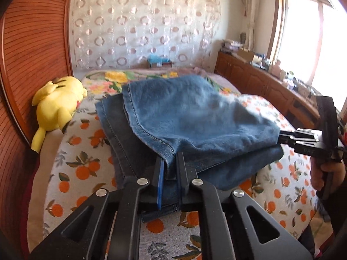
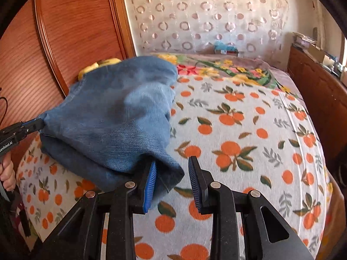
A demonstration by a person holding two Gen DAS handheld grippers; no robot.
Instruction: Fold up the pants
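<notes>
A bed (image 2: pixel 249 130) with an orange-print cover fills a bedroom with a wood headboard (image 1: pixel 32 54). The folded jeans (image 1: pixel 173 119) lie on it near a yellow plush (image 1: pixel 56 106). The left gripper (image 1: pixel 170 166) is clenched on a jeans corner; the right gripper (image 2: pixel 172 182) stands apart, with a jeans corner against its left pad only

The left gripper (image 1: pixel 171 169) tilts downward, its jaws nearly closed and pinching denim between them. The right gripper (image 2: pixel 172 179) also tilts downward, jaws standing apart. A hand (image 1: pixel 325 173) grips the right gripper's handle.
</notes>
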